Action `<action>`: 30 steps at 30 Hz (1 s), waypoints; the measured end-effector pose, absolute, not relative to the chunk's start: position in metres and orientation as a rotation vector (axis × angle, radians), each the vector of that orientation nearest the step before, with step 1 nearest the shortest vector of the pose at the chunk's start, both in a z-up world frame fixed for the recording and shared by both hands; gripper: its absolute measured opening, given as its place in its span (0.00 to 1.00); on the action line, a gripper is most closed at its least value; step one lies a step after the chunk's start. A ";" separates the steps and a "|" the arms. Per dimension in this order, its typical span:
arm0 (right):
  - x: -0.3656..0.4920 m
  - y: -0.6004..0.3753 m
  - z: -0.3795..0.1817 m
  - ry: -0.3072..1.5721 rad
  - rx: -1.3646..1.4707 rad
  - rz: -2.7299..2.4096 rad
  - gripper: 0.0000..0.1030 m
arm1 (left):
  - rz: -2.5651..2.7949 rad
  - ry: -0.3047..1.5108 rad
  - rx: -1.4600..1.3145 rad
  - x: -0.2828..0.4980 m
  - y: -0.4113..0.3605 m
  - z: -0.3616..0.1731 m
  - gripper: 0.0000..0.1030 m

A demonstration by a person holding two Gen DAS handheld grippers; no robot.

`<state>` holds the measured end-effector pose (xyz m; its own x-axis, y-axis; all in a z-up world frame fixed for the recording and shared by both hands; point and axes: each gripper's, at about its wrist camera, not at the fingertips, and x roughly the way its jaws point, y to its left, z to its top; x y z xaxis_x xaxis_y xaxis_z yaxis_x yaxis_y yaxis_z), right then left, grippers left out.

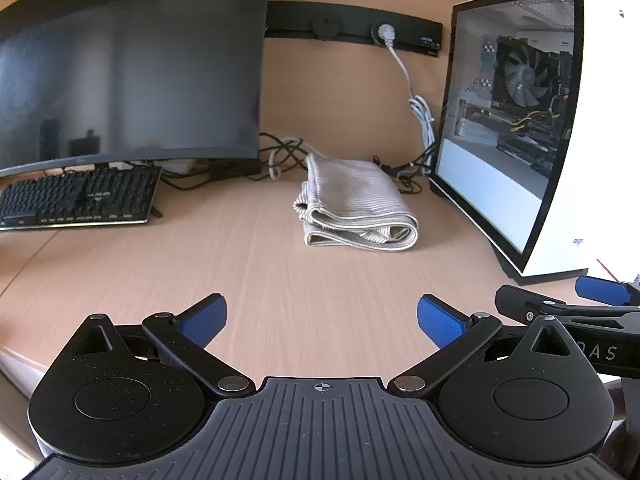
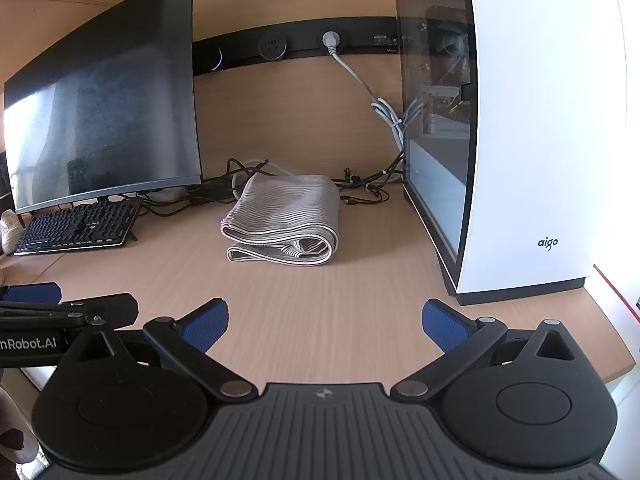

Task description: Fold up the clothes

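One folded striped garment, two wide-spread grippers: left gripper, right gripper

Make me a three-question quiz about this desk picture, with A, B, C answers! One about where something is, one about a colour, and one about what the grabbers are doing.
1. Where does the folded striped cloth lie?
A. On the keyboard
B. On the desk between the monitor and the white computer case
C. On top of the case

2. What colour are the gripper finger pads?
A. Blue
B. Red
C. Green

3. What state is the left gripper and the right gripper in?
A. Both shut on the cloth
B. One open, one shut
C. Both open and holding nothing

Answers:
1 B, the cloth rests on the desk, with the monitor on its left and the computer case on its right.
2 A, the pads show blue in both wrist views.
3 C, each pair of fingers is spread wide over bare desk, short of the cloth.
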<state>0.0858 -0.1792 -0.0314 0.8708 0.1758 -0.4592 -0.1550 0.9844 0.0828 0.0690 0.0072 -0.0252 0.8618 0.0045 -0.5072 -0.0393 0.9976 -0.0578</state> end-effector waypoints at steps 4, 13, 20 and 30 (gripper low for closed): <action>0.085 -0.180 -0.031 0.482 0.046 0.175 1.00 | 0.027 0.531 -0.062 0.070 0.008 -0.025 1.00; 0.086 -0.178 -0.030 0.474 0.045 0.187 1.00 | 0.042 0.538 -0.058 0.070 0.010 -0.027 1.00; 0.087 -0.179 -0.030 0.476 0.042 0.201 1.00 | 0.055 0.543 -0.061 0.070 0.012 -0.027 1.00; 0.089 -0.186 -0.033 0.491 0.050 0.195 1.00 | 0.051 0.553 -0.055 0.074 0.005 -0.029 1.00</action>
